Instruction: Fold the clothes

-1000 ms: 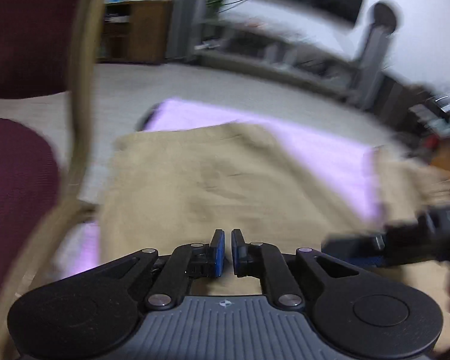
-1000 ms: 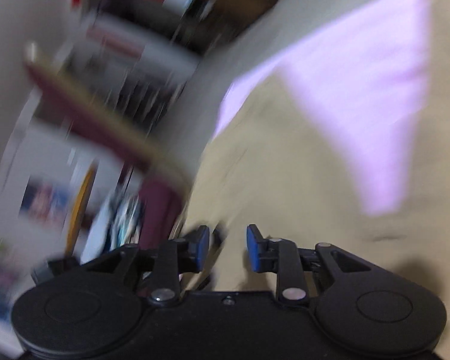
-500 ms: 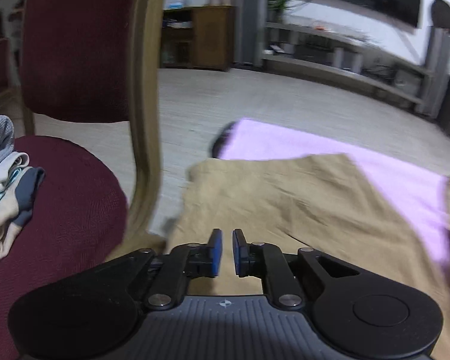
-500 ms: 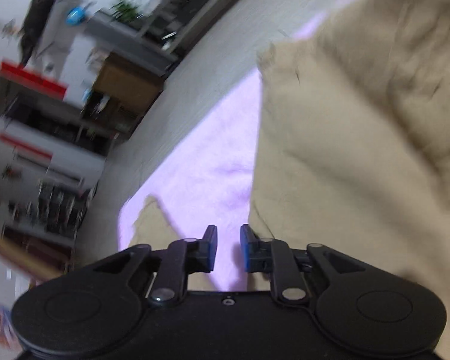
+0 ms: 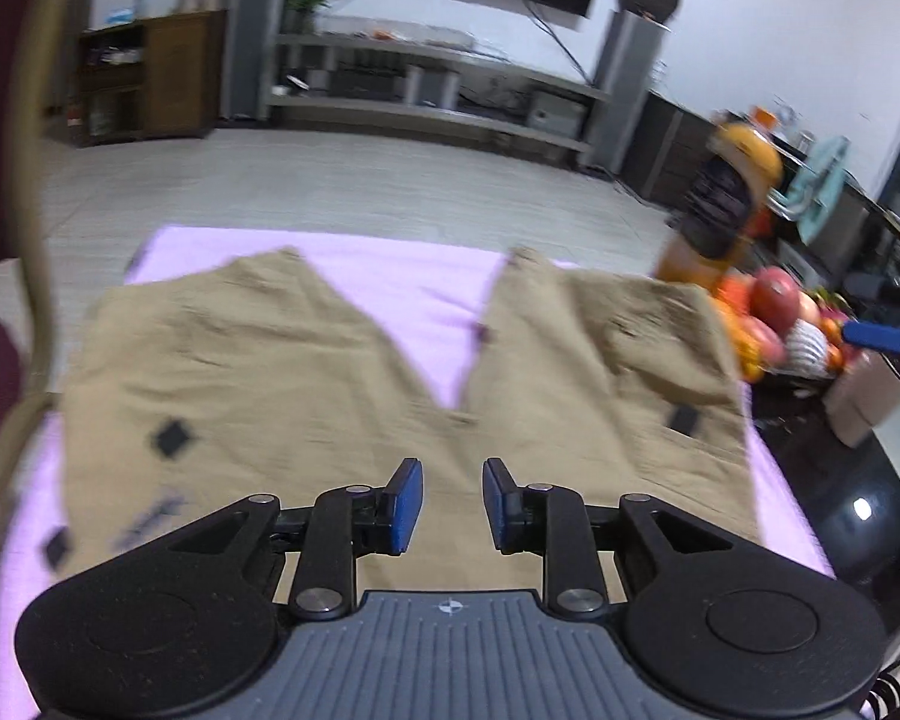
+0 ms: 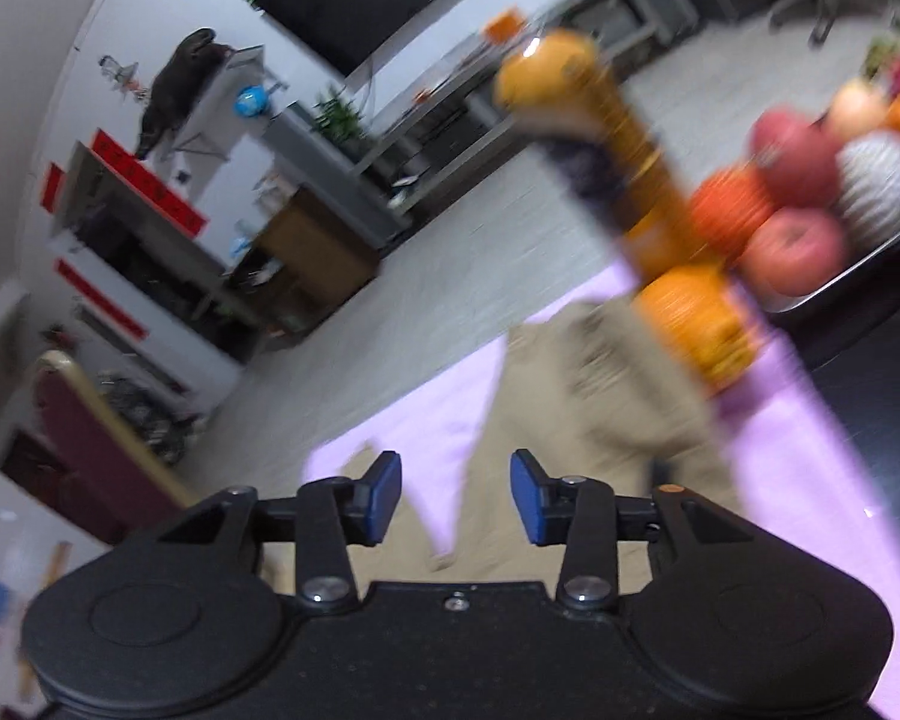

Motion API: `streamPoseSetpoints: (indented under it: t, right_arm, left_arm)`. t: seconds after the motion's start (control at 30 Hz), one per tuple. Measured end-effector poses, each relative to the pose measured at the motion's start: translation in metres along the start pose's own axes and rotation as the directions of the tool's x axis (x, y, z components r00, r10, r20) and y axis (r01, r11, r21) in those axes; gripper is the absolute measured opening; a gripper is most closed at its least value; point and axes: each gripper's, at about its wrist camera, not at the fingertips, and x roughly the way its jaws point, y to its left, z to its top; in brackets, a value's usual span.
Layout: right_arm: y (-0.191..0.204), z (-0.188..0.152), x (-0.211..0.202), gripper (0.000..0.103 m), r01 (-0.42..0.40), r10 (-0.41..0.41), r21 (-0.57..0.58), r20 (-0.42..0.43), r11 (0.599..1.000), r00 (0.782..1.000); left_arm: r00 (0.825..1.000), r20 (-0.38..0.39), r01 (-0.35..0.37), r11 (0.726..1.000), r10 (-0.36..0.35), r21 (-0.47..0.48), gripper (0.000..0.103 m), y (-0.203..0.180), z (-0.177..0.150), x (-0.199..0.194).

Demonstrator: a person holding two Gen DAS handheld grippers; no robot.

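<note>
Tan shorts (image 5: 306, 396) lie spread flat on a lilac cloth (image 5: 402, 276), both legs pointing away from me with a V of cloth between them. My left gripper (image 5: 450, 504) hovers above the waist end near the crotch, its jaws opening with nothing between them. In the right wrist view the same shorts (image 6: 576, 408) lie below my right gripper (image 6: 456, 495), whose jaws are also opening and hold nothing. That view is blurred by motion.
An orange juice bottle (image 5: 726, 204) stands at the far right corner of the cloth, beside a tray of apples and oranges (image 5: 774, 312). A maroon chair with a gilt frame (image 5: 24, 276) stands at the left. A small cardboard box (image 5: 864, 402) sits right of the cloth.
Both grippers have risen and pulled back from the shorts, and their jaws have widened. The left view has swung right from the chair to take in both legs; the right view has tilted upward.
</note>
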Motion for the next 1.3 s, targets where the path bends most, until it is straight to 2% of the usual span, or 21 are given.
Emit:
streamPoseSetpoints:
  t: [0.1,0.17,0.2,0.23,0.3,0.43,0.6,0.73,0.77,0.8,0.83,0.9,0.97,1.03,1.07,1.13,1.17,1.2,1.23,1.27,1.3]
  right_arm:
    - [-0.016,0.011,0.009,0.042,0.045,-0.045,-0.007,0.025,0.999,0.999]
    - [-0.027,0.019,0.023,0.041,0.088,-0.088,-0.001,0.035,0.996,0.996]
    - [-0.031,0.024,0.032,0.040,0.102,-0.102,0.000,0.031,0.995,0.994]
    - [-0.035,0.030,0.042,0.034,0.114,-0.114,0.000,0.027,0.993,0.993]
    - [-0.042,0.041,0.063,0.031,0.147,-0.147,-0.028,0.010,0.989,0.989]
    - [-0.037,0.061,0.117,0.031,0.226,-0.230,-0.136,-0.020,0.965,0.973]
    - [-0.017,0.074,0.182,0.033,0.322,-0.346,-0.338,-0.009,0.884,0.938]
    - [0.002,0.066,0.226,0.033,0.382,-0.445,-0.519,0.003,0.764,0.895]
    - [0.006,0.062,0.230,0.028,0.391,-0.459,-0.549,0.014,0.739,0.888]
    - [0.010,0.057,0.234,0.010,0.397,-0.469,-0.573,0.025,0.717,0.883]
    - [0.015,0.052,0.232,0.009,0.394,-0.458,-0.590,0.045,0.705,0.888]
    - [0.033,0.035,0.218,0.007,0.368,-0.395,-0.642,0.109,0.673,0.912]
    - [0.055,0.006,0.203,0.007,0.310,-0.310,-0.732,0.140,0.606,0.940]
    - [0.076,-0.032,0.192,0.007,0.226,-0.232,-0.831,0.121,0.508,0.965]
    - [0.084,-0.055,0.191,0.007,0.176,-0.213,-0.880,0.087,0.441,0.973]
    - [0.093,-0.099,0.195,0.008,0.068,-0.218,-0.948,-0.001,0.312,0.976]
    - [0.094,-0.119,0.199,0.010,0.006,-0.239,-0.964,-0.060,0.267,0.969]
    - [0.093,-0.131,0.200,0.013,-0.040,-0.260,-0.966,-0.108,0.256,0.960]
    - [0.092,-0.141,0.201,0.023,-0.079,-0.278,-0.964,-0.151,0.254,0.949]
    - [0.091,-0.151,0.201,0.028,-0.119,-0.297,-0.960,-0.194,0.253,0.935]
    - [0.090,-0.153,0.195,0.031,-0.133,-0.288,-0.952,-0.215,0.277,0.933]
  left_arm:
    - [0.997,-0.081,0.020,1.000,-0.019,0.010,0.024,-0.022,-0.014,0.036]
    - [0.989,-0.147,0.026,1.000,-0.024,0.013,0.019,-0.032,-0.026,0.064]
    - [0.985,-0.173,0.030,0.999,-0.025,0.022,0.017,-0.035,-0.033,0.075]
    - [0.980,-0.197,0.032,0.999,-0.025,0.032,0.016,-0.038,-0.040,0.086]
    - [0.974,-0.225,0.025,0.998,-0.011,0.058,0.016,-0.039,-0.050,0.102]
    - [0.976,-0.213,0.048,0.998,-0.037,0.047,0.024,-0.032,-0.051,0.100]
    - [0.977,-0.198,0.082,0.996,-0.076,0.022,0.024,-0.025,-0.054,0.098]
    - [0.978,-0.190,0.089,0.996,-0.085,0.011,0.024,-0.025,-0.054,0.098]
    - [0.978,-0.190,0.088,0.996,-0.084,0.011,0.024,-0.025,-0.053,0.098]
    - [0.978,-0.189,0.088,0.996,-0.084,0.012,0.024,-0.026,-0.053,0.098]
    - [0.978,-0.189,0.088,0.996,-0.083,0.014,0.024,-0.026,-0.053,0.097]
    - [0.978,-0.188,0.090,0.996,-0.086,0.012,0.024,-0.025,-0.054,0.097]
    - [0.979,-0.186,0.092,0.996,-0.088,0.010,0.024,-0.024,-0.054,0.097]
    - [0.979,-0.183,0.091,0.996,-0.088,0.008,0.024,-0.024,-0.054,0.096]
    - [0.979,-0.183,0.090,0.996,-0.087,0.007,0.024,-0.024,-0.054,0.096]
    - [0.979,-0.183,0.088,0.996,-0.085,0.005,0.024,-0.025,-0.054,0.096]
    - [0.979,-0.183,0.087,0.996,-0.085,0.005,0.024,-0.025,-0.054,0.096]
    - [0.979,-0.183,0.088,0.996,-0.086,0.006,0.024,-0.024,-0.054,0.096]
    - [0.979,-0.183,0.090,0.996,-0.087,0.006,0.024,-0.024,-0.054,0.096]
    - [0.979,-0.182,0.091,0.996,-0.088,0.006,0.024,-0.024,-0.054,0.096]
    - [0.979,-0.182,0.092,0.996,-0.090,0.005,0.024,-0.024,-0.054,0.096]
